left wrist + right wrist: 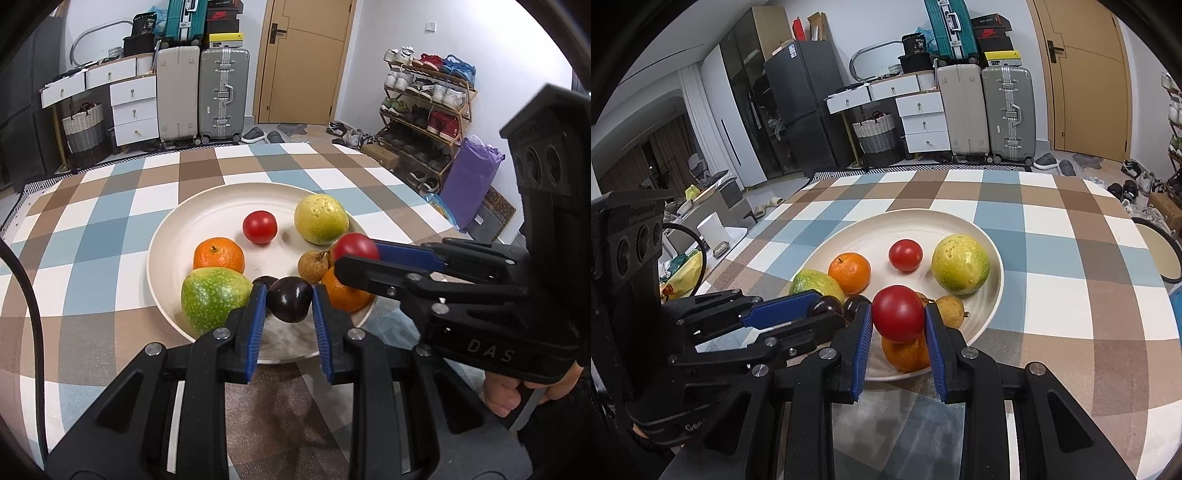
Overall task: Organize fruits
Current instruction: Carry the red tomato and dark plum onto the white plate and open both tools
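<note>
The near rim of the plate (162,236) was crowded: the green mango (210,299), dark plums (289,299), longan (312,265) and an orange (343,295) sat packed together, with both grippers' fingers (255,317) among them. The plate's far half lay open around one tomato (259,227). The checkered worktop (92,240) stood bare to the left.

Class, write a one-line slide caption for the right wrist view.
Right gripper grips a red tomato above the fruit plate, while the left gripper holds a dark plum.
</note>
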A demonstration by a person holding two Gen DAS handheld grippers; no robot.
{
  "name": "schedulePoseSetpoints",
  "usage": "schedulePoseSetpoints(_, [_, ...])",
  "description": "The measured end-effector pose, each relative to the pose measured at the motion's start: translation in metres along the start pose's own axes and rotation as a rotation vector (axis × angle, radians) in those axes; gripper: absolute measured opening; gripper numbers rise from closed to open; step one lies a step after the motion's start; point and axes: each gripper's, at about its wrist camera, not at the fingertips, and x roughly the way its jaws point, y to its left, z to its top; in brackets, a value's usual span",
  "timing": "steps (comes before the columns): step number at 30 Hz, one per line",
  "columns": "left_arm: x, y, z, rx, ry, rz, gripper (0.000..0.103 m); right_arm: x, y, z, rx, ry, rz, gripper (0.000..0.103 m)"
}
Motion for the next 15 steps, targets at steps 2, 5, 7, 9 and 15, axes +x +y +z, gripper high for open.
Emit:
schedulePoseSetpoints(2, [0.0010, -0.0001, -0.0004, -0.003, 0.004, -0.004, 0.023, 0.0029, 0.0001, 0.0007, 0.001, 0.005, -0.002, 0.029])
schedulePoseSetpoints(5, [0.0019, 0.0004, -0.0009, -0.001, 0.005, -0.004, 0.023, 0.0060, -0.0009, 0.0018, 0.004, 0.008, -0.001, 0.029])
schedulePoseSetpoints(7, [0.0020, 0.0005, -0.0009, -0.004, 0.006, -0.007, 0.023, 0.0070, -0.0011, 0.0018, 0.002, 0.010, -0.003, 0.029])
schedulePoseSetpoints(9, [0.0025, 0.0004, -0.0014, -0.006, 0.007, -0.008, 0.023, 0.0072, -0.0009, 0.0019, 0.004, 0.011, -0.004, 0.031])
schedulePoseSetpoints(15, [0.0026, 0.0004, -0.0021, -0.003, 0.007, -0.003, 0.023, 0.0019, -0.0052, 0.0003, 0.015, -0.005, -0.021, 0.043])
